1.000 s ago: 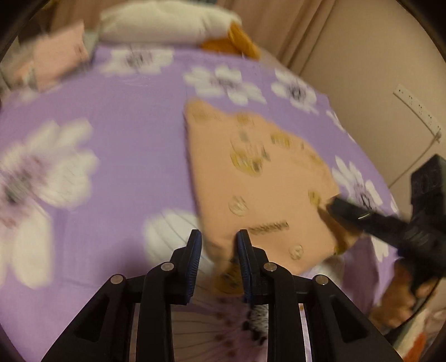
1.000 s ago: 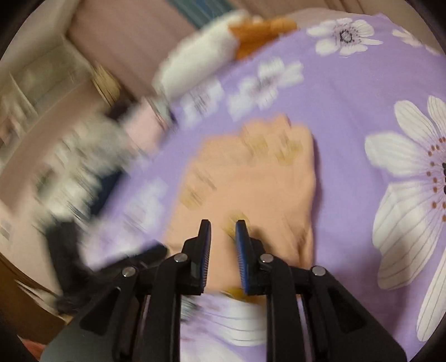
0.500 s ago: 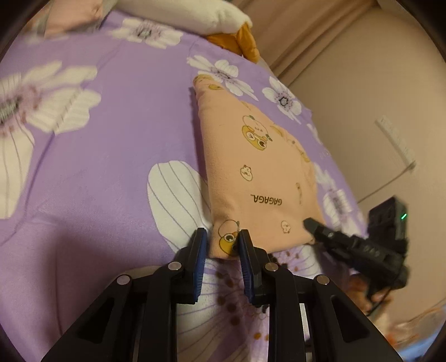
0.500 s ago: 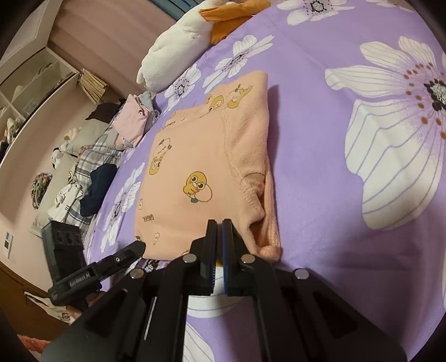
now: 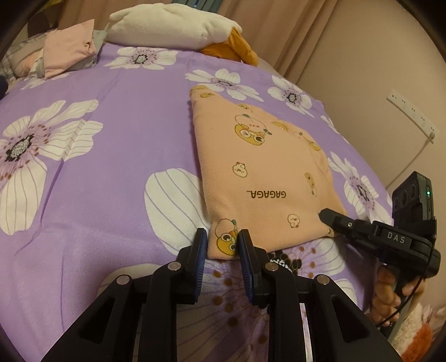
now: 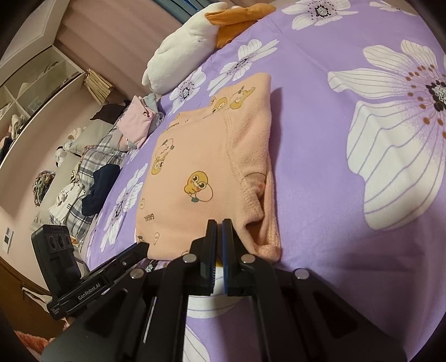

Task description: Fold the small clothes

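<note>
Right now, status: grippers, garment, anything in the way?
Left gripper straddles the near corner of the peach duck-print garment, grip unclear. Right gripper shut on its near edge. Garment flat on purple floral sheet; nothing on it.

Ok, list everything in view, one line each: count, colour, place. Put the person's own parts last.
bedspread: one, purple with white flowers, under everything.
folded garment: one, peach with duck prints, on the bedspread, near edge at both claws.
plush toy: one, white with orange, at the far end of the bed.
pink garment: one, folded, far left corner in the left view.
clothes pile: several, plaid, navy and white, along the bed's edge in the right view.
power strip: one, white, on the wall.
curtain: beige, behind the bed.
left claw: black, blue pads, astride the garment's near corner.
right claw: black, shut at the garment's near edge.
hand: one, holding the right claw's handle.
</note>
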Motion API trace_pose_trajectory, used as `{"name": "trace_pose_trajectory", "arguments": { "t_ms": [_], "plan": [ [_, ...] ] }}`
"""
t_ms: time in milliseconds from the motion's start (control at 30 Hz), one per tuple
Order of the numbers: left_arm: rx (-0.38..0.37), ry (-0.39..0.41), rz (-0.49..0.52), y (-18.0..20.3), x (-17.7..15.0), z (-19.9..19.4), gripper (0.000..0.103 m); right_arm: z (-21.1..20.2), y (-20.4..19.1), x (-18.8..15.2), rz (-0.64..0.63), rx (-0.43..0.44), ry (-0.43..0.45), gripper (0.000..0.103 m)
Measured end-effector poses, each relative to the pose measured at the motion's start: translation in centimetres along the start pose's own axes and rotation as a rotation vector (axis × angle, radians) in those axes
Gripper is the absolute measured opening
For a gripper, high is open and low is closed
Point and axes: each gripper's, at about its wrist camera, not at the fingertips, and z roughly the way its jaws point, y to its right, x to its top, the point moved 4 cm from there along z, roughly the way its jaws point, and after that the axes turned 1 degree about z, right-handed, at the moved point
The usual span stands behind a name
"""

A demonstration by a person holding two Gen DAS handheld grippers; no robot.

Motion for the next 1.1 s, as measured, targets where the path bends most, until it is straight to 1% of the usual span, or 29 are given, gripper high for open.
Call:
{"name": "trace_pose_trajectory", "arguments": {
  "t_ms": [233, 467, 633, 833, 900, 933, 1000, 1033, 1067, 1100],
  "plan": [
    [0.020, 0.022, 0.042, 0.5, -0.2, 0.0, 0.025, -0.1, 0.2, -0.1, 0.010, 0.014, -0.004, 0.000],
    [0.008, 0.019, 0.039, 0.3, -0.2, 0.1, 0.025, -0.2, 0.1, -0.2, -0.011, 0.015, 0.007, 0.000],
    [0.023, 0.022, 0.054, 0.5, -0.2, 0.1, 0.025, -0.3, 0.2, -0.2, -0.005, 0.025, 0.004, 0.000],
    [0.023, 0.015, 0.052, 0.6, -0.1, 0.1, 0.025, -0.3, 0.3, -0.3, -0.004, 0.031, 0.006, 0.000],
    [0.009, -0.012, 0.017, 0.2, 0.2, -0.1, 0.025, -0.4, 0.2, -0.2, 0.013, 0.030, -0.004, 0.001],
    [-0.011, -0.035, -0.027, -0.2, 0.4, -0.5, 0.025, -0.4, 0.2, -0.1, 0.023, 0.031, -0.009, 0.002],
    [-0.056, -0.072, -0.118, -0.8, 0.9, -1.6, 0.025, -1.0, -0.2, 0.2, 0.042, 0.029, -0.022, 0.007],
    [-0.084, -0.063, -0.138, -0.9, 1.6, -2.6, 0.025, -1.4, -0.5, 0.4, 0.048, 0.026, -0.022, 0.010],
    [-0.105, -0.026, -0.125, -0.6, 2.4, -3.8, 0.025, -1.9, -1.1, 0.9, 0.039, 0.034, -0.017, 0.015],
    [-0.109, 0.009, -0.099, -0.1, 3.0, -4.6, 0.025, -2.6, -1.9, 1.5, 0.017, 0.054, 0.003, 0.015]
  ]
}}
